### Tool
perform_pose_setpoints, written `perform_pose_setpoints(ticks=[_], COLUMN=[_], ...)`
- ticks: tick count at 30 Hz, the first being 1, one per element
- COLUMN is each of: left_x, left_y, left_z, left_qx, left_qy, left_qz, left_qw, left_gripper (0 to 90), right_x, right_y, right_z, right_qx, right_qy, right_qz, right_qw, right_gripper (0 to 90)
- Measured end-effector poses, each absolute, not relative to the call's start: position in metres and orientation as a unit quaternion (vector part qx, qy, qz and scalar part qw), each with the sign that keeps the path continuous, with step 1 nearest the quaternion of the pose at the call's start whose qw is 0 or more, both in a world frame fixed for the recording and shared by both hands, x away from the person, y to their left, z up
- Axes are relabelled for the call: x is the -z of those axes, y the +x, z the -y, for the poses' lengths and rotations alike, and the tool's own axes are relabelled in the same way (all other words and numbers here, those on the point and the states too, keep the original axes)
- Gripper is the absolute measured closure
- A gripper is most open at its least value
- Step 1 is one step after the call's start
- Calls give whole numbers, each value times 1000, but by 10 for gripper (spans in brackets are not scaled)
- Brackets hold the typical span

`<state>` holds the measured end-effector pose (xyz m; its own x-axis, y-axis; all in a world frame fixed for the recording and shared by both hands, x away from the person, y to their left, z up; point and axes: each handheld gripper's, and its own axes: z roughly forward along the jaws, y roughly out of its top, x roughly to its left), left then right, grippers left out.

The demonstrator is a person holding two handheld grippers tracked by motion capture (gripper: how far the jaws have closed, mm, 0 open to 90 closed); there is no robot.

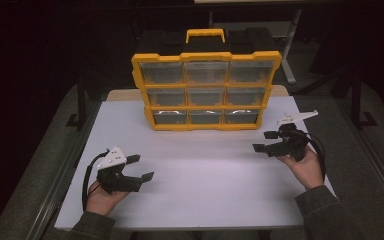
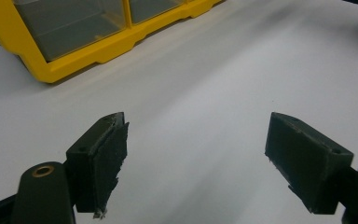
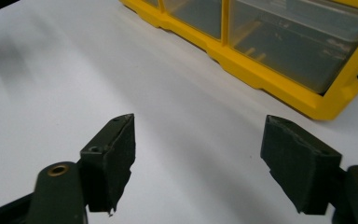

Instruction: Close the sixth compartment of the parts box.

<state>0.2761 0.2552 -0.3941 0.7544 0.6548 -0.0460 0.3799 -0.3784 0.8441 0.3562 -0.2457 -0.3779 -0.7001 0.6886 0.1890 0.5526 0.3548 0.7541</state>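
Observation:
A yellow and black organizer case (image 1: 206, 90) with several clear drawers stands upright at the far middle of the white table (image 1: 205, 195). My left gripper (image 1: 142, 167) rests low over the near left of the table, open, with nothing between its fingers. My right gripper (image 1: 262, 141) hovers at the right, just off the case's lower right corner, open and empty too. In the left gripper view the left gripper (image 2: 198, 123) points at bare table, with the case (image 2: 98, 51) at the upper left. The right gripper (image 3: 199, 122) has the case (image 3: 261, 70) at its upper right.
A yellow carry handle (image 1: 205, 34) tops the case. The table's left edge (image 1: 75, 165) and right edge (image 1: 320, 165) drop to dark floor. Metal frame legs (image 1: 290, 50) stand behind the table. Bare white surface lies between the two grippers.

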Motion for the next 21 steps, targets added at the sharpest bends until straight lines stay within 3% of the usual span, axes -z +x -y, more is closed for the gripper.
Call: perform_pose_setpoints(ticks=[21], left_x=[399], left_y=[272], left_z=[-257], left_qx=[-146], left_qy=[820], left_qz=[-322], left_qw=[451], left_gripper=[183], right_x=[390], right_y=[337], right_z=[259], right_qx=[-425], right_qy=[384], right_qz=[-814], right_qw=[97], right_gripper=[182])
